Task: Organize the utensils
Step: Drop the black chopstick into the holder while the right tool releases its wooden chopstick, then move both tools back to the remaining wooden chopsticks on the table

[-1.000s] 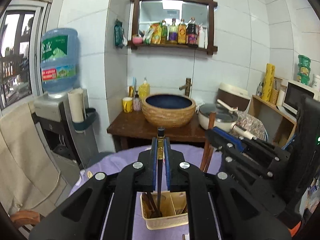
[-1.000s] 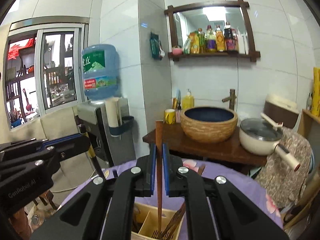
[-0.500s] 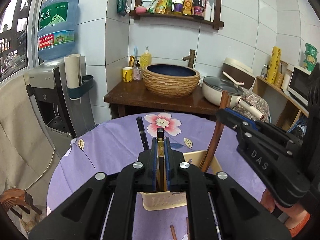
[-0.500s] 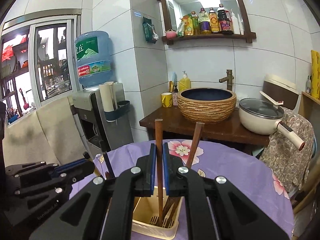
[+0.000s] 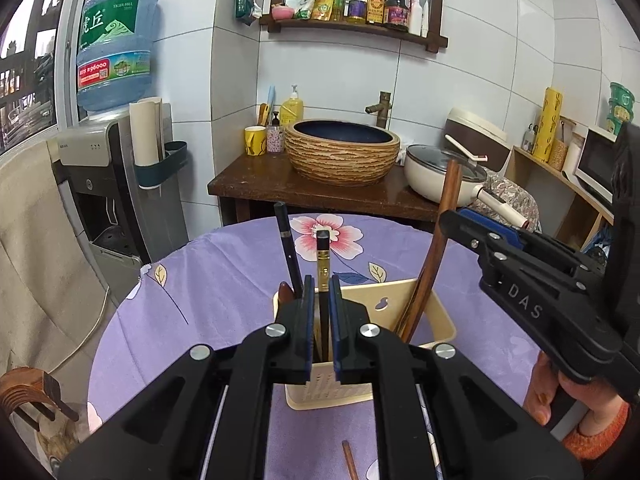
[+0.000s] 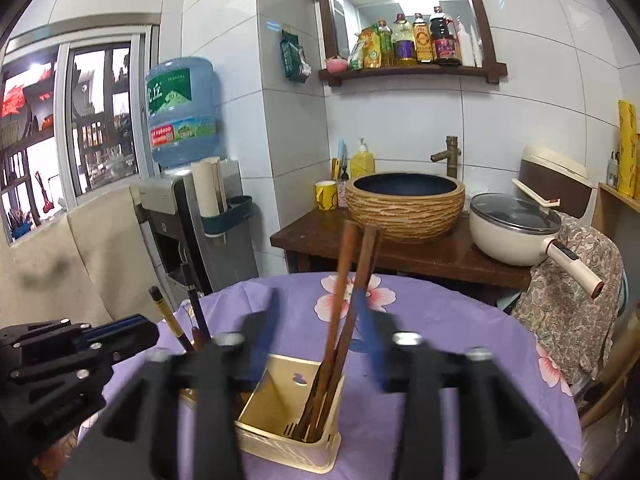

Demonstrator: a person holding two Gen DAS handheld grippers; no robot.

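Observation:
A cream utensil holder (image 5: pixel 424 300) (image 6: pixel 280 412) stands on the purple flowered tablecloth. My left gripper (image 5: pixel 321 300) is shut on a black chopstick with a gold band (image 5: pixel 322 260), whose lower end reaches down into the holder's left compartment. A second black chopstick (image 5: pixel 287 248) leans beside it. My right gripper (image 6: pixel 320 320) is blurred, its jaws opening on either side of two brown chopsticks (image 6: pixel 340 300). Those lean loose in the holder's other compartment, with neither pad pressing them. In the left wrist view the right gripper (image 5: pixel 460 220) hangs at the right, held by a hand (image 5: pixel 576 404).
One brown chopstick (image 5: pixel 350 460) lies on the cloth in front of the holder. Behind the round table (image 5: pixel 224 280) stand a dark wooden counter with a woven basin (image 5: pixel 342 152), a white pot (image 5: pixel 444 172) and a water dispenser (image 5: pixel 104 168). A wooden rack (image 5: pixel 28 396) sits at the near left.
Both grippers have sunk toward the holder. The right gripper's jaws have parted from the brown chopstick, which now rests in the holder. The left gripper still clamps the black chopstick.

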